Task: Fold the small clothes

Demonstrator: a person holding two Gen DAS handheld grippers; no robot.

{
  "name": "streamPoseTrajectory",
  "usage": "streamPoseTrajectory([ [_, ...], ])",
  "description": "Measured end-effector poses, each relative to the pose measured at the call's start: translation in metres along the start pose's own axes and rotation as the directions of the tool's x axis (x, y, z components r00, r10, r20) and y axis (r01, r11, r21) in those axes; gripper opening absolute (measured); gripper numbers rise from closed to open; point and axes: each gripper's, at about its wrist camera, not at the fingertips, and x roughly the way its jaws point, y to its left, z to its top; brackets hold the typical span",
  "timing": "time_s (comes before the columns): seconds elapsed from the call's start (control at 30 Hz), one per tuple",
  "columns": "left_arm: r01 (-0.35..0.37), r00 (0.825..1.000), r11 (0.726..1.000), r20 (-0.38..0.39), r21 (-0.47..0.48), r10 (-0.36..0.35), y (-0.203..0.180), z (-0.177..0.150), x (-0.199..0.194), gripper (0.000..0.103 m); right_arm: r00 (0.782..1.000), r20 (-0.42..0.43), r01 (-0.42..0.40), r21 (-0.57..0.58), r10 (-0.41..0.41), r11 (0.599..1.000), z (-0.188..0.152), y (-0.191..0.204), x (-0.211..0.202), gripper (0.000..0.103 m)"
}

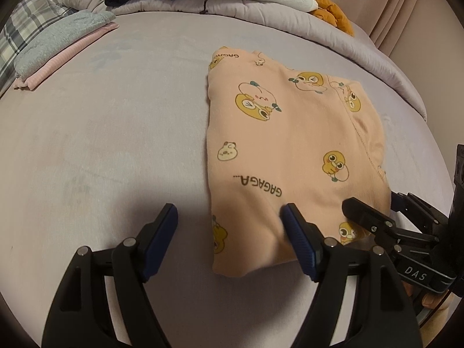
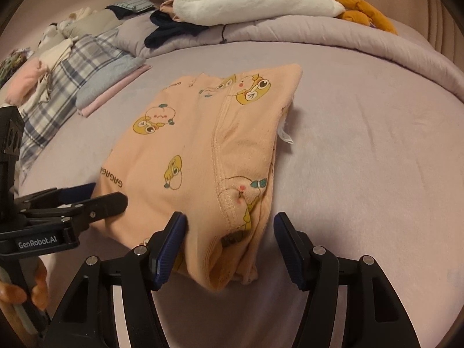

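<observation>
— While both hands are angling steeply down over the bed point(image 1: 116, 116), how are the tongs standing?

— The left tongs point(image 1: 230, 217) are standing released, one pad lying on the near corner of the peach garment point(image 1: 290, 133), the other over bare sheet. The right tongs point(image 2: 229, 226) are also standing released, straddling the garment's near right corner without pinching it.

— And the garment itself?

— It is lying folded into a thick rectangle in the middle of the bed, printed with yellow ducks and the word "GAGAGA", a stitched seam running along the top layer and a white tag point(image 2: 285, 136) poking out of its right edge.
</observation>
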Motion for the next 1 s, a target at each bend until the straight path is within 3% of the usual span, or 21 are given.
streamPoseTrajectory([
  [0.3,-0.007,1.0,1.0,-0.003,0.006,0.007,-0.0008,-0.002,0.0006,0.078,1.0,0.0,-0.007,0.007,0.007,1.0,-0.0021,-0.0011,-0.0007,0.063],
  [1.0,-0.025,1.0,0.999,-0.006,0.035,0.025,-0.0018,-0.0046,0.007,0.1,1.0,0.005,-0.029,0.013,0.029,0.999,-0.0043,-0.005,-0.0004,0.066],
])
